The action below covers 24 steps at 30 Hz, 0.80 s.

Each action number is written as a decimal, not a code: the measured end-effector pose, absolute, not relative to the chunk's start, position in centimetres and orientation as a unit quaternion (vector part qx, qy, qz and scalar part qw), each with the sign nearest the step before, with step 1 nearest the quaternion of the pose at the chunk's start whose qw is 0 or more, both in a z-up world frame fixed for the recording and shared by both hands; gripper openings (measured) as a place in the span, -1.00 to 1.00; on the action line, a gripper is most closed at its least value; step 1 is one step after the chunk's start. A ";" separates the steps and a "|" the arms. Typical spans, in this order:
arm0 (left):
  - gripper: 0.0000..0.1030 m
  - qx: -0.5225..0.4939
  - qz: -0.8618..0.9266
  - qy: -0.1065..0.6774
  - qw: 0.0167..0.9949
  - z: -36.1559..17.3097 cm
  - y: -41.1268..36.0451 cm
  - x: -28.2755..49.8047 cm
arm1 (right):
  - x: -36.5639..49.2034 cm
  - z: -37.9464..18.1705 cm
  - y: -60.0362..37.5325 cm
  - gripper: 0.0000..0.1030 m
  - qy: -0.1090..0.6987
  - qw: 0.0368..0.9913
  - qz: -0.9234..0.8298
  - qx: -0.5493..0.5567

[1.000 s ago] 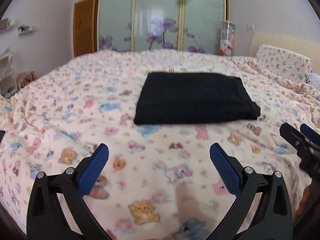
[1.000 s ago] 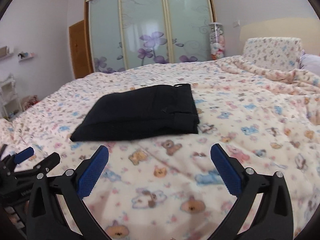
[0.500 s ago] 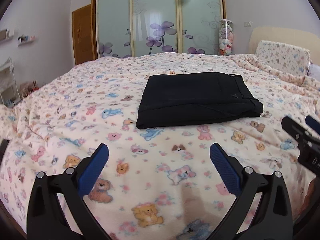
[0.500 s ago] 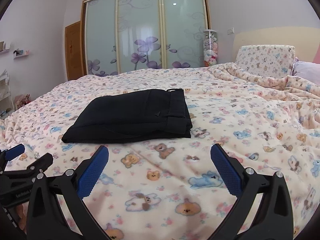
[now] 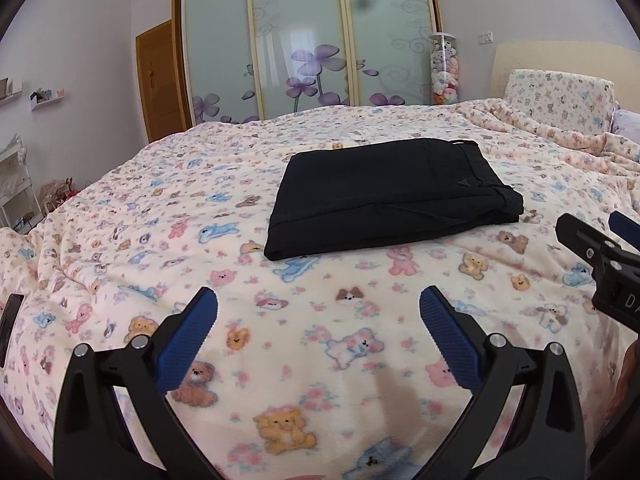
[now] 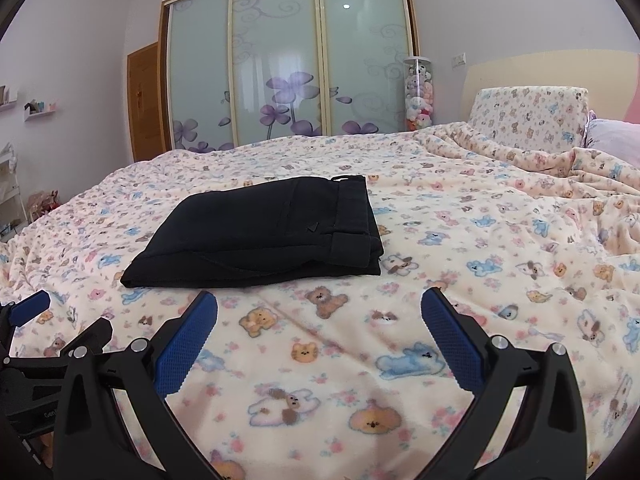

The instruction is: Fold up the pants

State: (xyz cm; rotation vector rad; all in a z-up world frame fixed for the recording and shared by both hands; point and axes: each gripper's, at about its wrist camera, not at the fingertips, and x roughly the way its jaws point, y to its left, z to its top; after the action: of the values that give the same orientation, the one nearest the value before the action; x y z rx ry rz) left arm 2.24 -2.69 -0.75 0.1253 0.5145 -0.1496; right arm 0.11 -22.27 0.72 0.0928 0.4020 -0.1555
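The right black two-finger gripper with blue pads (image 5: 600,248) is cut off by the left wrist view's right edge, so its jaw gap cannot be read there. A dark flat object (image 5: 9,326) at the left edge is too cropped to identify. The nearest teddy-bear print blanket (image 5: 320,432) is blurred.

Bed (image 5: 140,240) under a bear-print blanket (image 6: 480,240), folded black pants (image 5: 384,196) lying flat mid-bed

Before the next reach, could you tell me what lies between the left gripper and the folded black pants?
Only bare teddy-bear-print fleece blanket lies between the open left gripper and the folded black pants, seen in the left wrist view.
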 end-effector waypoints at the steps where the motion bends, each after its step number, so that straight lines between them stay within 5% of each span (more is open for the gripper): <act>1: 0.96 0.060 -0.072 0.255 0.962 -0.8 -2.6 2.3 | 0.2 0.7 -22.3 0.97 0.201 0.976 -0.076 0.046; 24: 0.96 0.039 -0.081 0.258 0.962 -1.0 -1.8 2.4 | 0.6 0.2 -21.6 0.97 0.215 0.973 -0.069 0.040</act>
State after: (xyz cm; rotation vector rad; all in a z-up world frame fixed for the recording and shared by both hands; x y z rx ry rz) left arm 2.43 -1.83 -0.97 0.0792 0.5219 -0.1641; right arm 0.58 -21.64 0.17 0.0800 0.4343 -0.1401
